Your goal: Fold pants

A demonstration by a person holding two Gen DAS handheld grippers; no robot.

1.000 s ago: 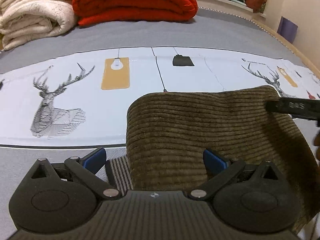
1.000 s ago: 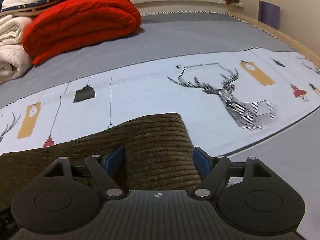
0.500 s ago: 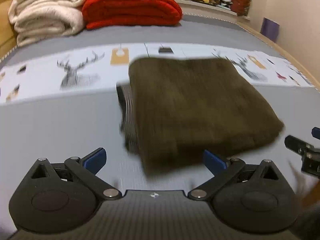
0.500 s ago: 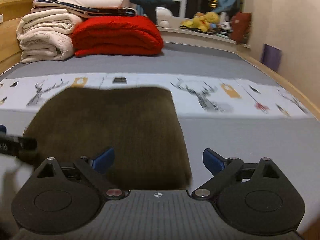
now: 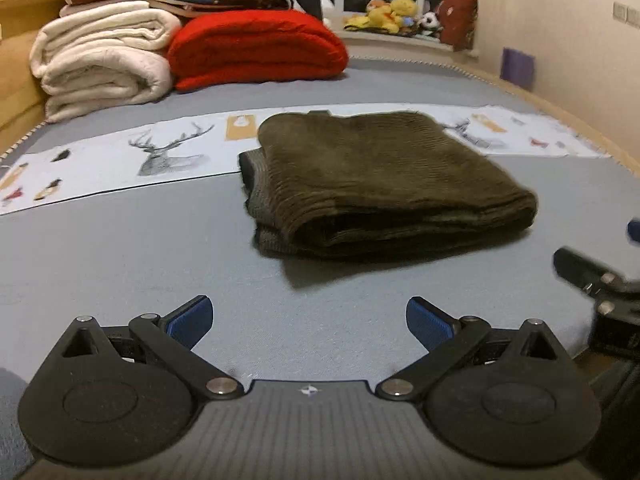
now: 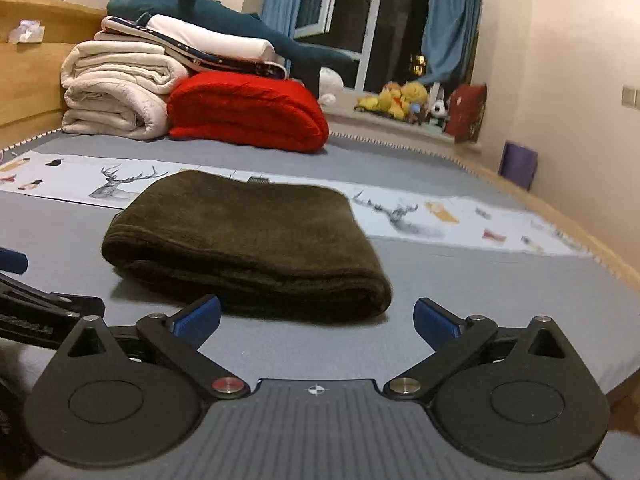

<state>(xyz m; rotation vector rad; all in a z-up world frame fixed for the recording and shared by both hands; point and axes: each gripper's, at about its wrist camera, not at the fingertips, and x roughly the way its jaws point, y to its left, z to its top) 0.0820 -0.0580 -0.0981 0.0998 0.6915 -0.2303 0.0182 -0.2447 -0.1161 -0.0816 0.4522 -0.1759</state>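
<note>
Lying flat on the grey bed cover (image 5: 120, 248) we see the brown ribbed pants (image 5: 384, 184), folded up into a thick, squarish bundle with layers stacked on each other. We use the pants as our landmark. Their far edge lies over a long white cloth strip with deer drawings (image 5: 168, 152), which runs across the bed behind them. Behind the pants, well apart, sits a folded red blanket (image 5: 256, 48), and just beside it, on its left, a rolled cream blanket (image 5: 104, 60). A dark teal plush toy (image 6: 208, 12) lies on top of that pile. Farther back, a row of small stuffed toys (image 6: 404, 100) sits on the window ledge.

Our left gripper (image 5: 308, 320) is in front of the pants, near but not touching them. Its blue pads (image 5: 192, 320) stand wide apart, with only the grey cover between them. Our right gripper (image 6: 316, 320) is also in front of the pants, close to their near right corner, not touching. Its jaws have just been opening and now stand wide, and nothing is between them. In the right wrist view, part of the left gripper pokes in at the left edge, in front of the pants.
</note>
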